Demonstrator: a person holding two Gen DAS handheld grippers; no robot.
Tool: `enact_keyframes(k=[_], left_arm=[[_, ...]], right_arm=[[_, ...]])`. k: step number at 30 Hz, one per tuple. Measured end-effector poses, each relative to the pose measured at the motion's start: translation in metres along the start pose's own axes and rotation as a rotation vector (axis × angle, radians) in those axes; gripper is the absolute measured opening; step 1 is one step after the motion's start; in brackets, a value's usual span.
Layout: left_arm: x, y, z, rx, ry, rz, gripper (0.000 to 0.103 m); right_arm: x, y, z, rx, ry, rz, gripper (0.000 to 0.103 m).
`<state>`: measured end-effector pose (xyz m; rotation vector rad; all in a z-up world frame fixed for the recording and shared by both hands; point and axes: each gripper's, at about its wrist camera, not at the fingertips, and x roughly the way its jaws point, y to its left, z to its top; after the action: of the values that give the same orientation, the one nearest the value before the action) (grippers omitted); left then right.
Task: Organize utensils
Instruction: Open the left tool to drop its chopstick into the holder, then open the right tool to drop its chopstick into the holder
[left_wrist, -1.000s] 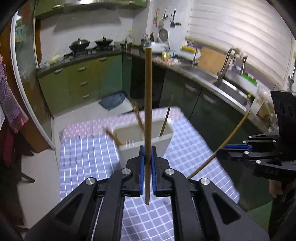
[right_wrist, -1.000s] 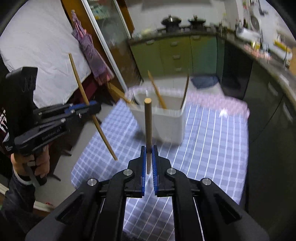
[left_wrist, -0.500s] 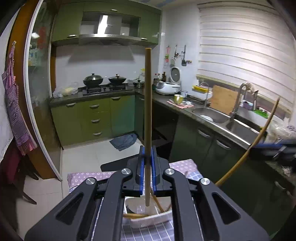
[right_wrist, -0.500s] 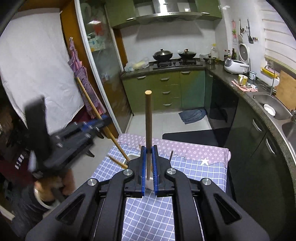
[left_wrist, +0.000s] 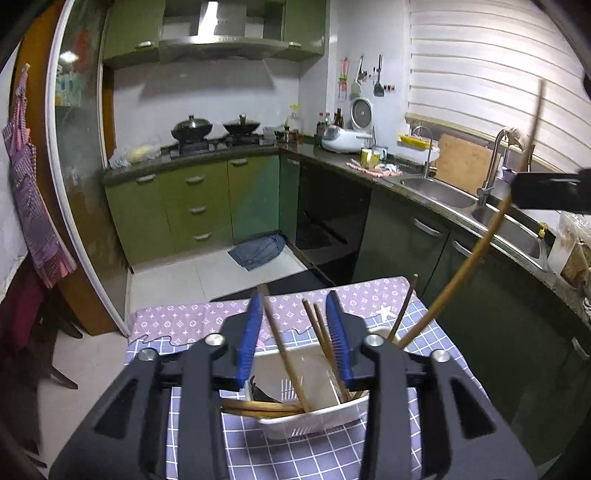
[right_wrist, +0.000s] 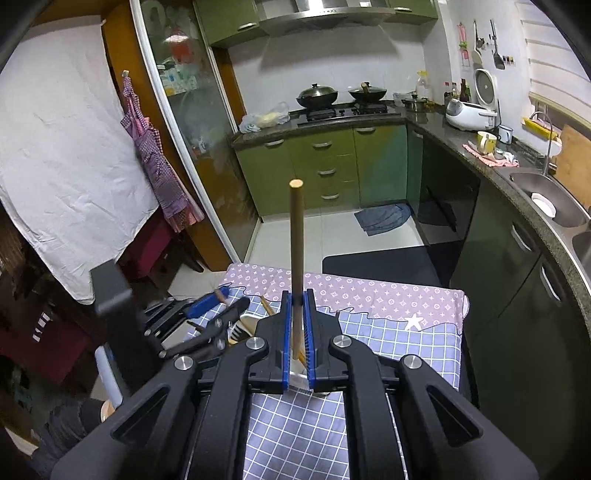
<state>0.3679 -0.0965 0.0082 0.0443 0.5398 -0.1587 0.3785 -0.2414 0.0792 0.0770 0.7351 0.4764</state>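
Chopsticks (left_wrist: 284, 354) are being released into the white basket (left_wrist: 314, 419) as the left gripper (left_wrist: 297, 334) opens. A wooden stick (right_wrist: 296, 254) is clamped upright in the right gripper (right_wrist: 297, 332); the basket could be tipped if the rim is struck.

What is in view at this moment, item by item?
Utensil basket: one, white, on the table.
Chopsticks in basket: several, brown, leaning or lying inside.
Held chopstick: one, brown, upright in the right gripper.
Tablecloth: one, blue check with purple border, over the table.
Woks: two, black, on the stove.
Rice cooker: one, white, on the counter.
Sink: one, steel, right counter.
Apron: one, purple check, hanging left.
Left gripper: black with blue pads, jaws opening, over the basket.
Right gripper: black with blue pads, shut on the chopstick.
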Motion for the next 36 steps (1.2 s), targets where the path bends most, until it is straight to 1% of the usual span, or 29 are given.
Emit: enact_keyframes(k=[3,7,12,17,20,22,23,24,27,29,31,34,36], left_arm=[[-0.011,-0.005,-0.004,0.026,-0.025,0.012,0.034],[-0.02,-0.007,-0.01,0.024,-0.012,-0.002,0.035],[-0.031,-0.002,-0.02,0.01,0.001,-0.023,0.04],[-0.046,-0.001,-0.032,0.023,-0.01,-0.017,0.045],[-0.06,0.004,-0.04,-0.007,-0.017,-0.038,0.047],[-0.077,0.012,-0.047,-0.031,-0.04,-0.045,0.055],[-0.084,0.014,-0.05,-0.042,-0.051,-0.045,0.063],[-0.097,0.019,-0.056,-0.062,-0.077,-0.04,0.069],[-0.125,0.026,-0.071,-0.06,-0.119,-0.02,0.074],[-0.138,0.03,-0.078,-0.06,-0.129,-0.008,0.077],[-0.149,0.036,-0.084,-0.064,-0.129,0.004,0.077],[-0.16,0.041,-0.089,-0.072,-0.125,0.021,0.079],[-0.166,0.045,-0.092,-0.076,-0.127,0.03,0.083]], right_arm=[[0.008,-0.001,0.002,0.004,0.001,0.002,0.007],[0.02,0.0,0.005,0.006,0.009,-0.007,0.007],[0.041,-0.003,0.006,0.012,0.026,-0.025,0.007],[0.065,-0.007,-0.001,0.015,0.061,-0.042,0.007],[0.075,-0.008,-0.007,0.015,0.075,-0.048,0.007],[0.082,-0.01,-0.009,0.004,0.083,-0.057,0.007],[0.086,-0.009,-0.011,-0.002,0.087,-0.063,0.007],[0.09,-0.009,-0.012,-0.005,0.094,-0.063,0.007],[0.103,-0.007,-0.019,-0.018,0.112,-0.073,0.007],[0.11,-0.008,-0.022,-0.023,0.126,-0.073,0.007],[0.118,-0.007,-0.027,-0.03,0.141,-0.08,0.008],[0.117,-0.002,-0.034,-0.045,0.147,-0.074,0.008],[0.106,0.002,-0.039,-0.058,0.129,-0.075,0.009]])
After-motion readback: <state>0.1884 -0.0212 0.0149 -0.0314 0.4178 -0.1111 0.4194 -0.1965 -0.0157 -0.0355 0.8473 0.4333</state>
